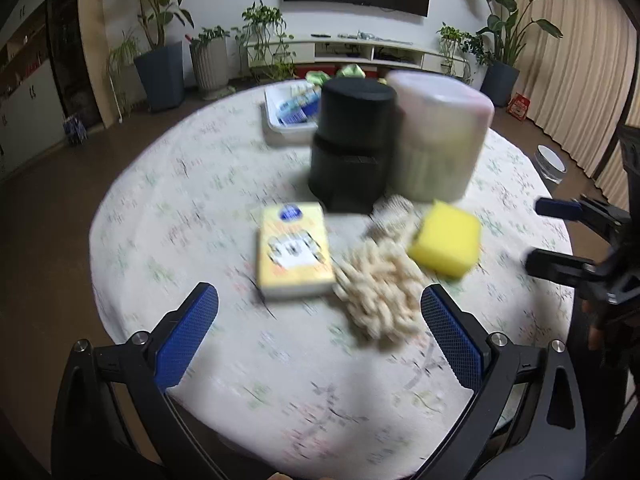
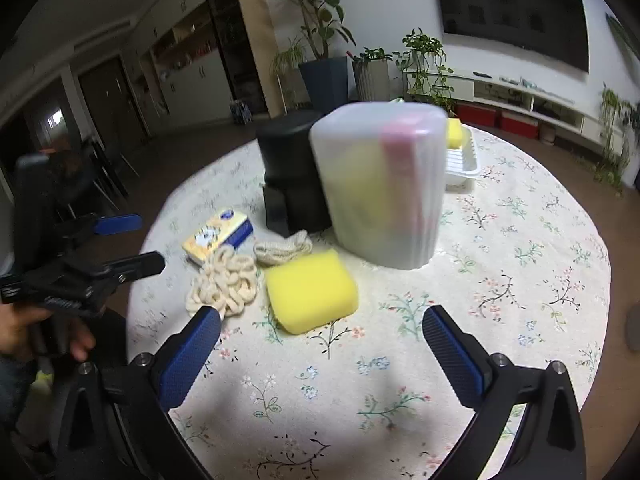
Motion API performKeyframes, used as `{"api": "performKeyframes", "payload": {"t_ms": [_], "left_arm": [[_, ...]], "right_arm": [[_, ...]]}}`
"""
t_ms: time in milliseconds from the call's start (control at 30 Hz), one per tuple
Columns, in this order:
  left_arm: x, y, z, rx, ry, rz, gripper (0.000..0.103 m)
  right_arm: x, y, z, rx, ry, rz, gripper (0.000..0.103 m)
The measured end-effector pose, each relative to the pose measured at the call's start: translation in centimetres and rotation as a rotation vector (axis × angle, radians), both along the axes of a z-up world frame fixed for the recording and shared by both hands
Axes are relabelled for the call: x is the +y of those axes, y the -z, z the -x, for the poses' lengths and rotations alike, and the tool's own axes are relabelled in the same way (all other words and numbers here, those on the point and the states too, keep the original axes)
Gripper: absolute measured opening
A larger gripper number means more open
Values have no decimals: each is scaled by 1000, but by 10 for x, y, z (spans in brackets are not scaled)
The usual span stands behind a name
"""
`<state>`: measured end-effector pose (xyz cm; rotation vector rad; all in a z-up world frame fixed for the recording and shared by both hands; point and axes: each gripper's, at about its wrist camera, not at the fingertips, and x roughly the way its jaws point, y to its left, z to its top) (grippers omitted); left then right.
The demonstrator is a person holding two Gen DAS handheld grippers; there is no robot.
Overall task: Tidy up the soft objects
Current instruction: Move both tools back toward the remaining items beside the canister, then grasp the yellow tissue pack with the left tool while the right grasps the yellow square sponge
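On the round floral-cloth table (image 1: 224, 384) (image 2: 500, 264) lie a yellow sponge (image 1: 446, 242) (image 2: 310, 290), a cream knitted cloth (image 1: 378, 294) (image 2: 224, 282), a smaller beige knitted piece (image 2: 284, 249) and a yellow tissue pack (image 1: 294, 250) (image 2: 218, 234). My left gripper (image 1: 320, 300) (image 2: 126, 240) hangs open over the table's near side, its fingers framing the pack and the cream cloth. My right gripper (image 2: 322, 318) (image 1: 548, 234) is open too, just short of the sponge. Neither holds anything.
Behind the soft things stand a black cylindrical container (image 1: 352, 148) (image 2: 294, 172) and a translucent lidded bin (image 1: 438, 140) (image 2: 384, 188). A white tray (image 1: 286, 118) (image 2: 460, 162) sits at the far edge. Potted plants, a TV stand and curtains ring the room.
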<state>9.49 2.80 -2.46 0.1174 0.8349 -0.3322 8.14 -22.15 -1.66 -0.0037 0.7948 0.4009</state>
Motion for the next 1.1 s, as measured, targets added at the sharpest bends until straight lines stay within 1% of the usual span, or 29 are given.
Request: {"api": "performKeyframes", "payload": {"t_ms": [33,100,200,233,367,500,633,800,933,1100], "left_arm": [[-4,5,3,12,6,13,103],[-9,12,7,27,12,29,103],[-14,20,-3,49,14,31,103],[-12,20,-10,46,-6,28,103],[2,5,-30,21,-49,32,103],[8,-5,-46,3,-64,15,103],[3,8,-68,74,-69,-29,103],[-10,25,-80,149,-67,-98,103],[-10,30,-87,185,-86,-120,103],[-5,33,-93,221,-96,-120,102]], "right_arm": [[2,2,-2,3,10,13,103],[5,7,-7,13,18,8,103],[10,15,-14,29,11,16,103],[13,17,-16,30,4,25,103],[19,24,-21,43,-5,39,103],[27,29,-25,50,-19,41,103],[32,32,-31,60,-10,61,103],[37,34,-36,72,-8,87,103],[39,35,-43,98,-2,76,103],[42,38,-49,109,4,83,103]]}}
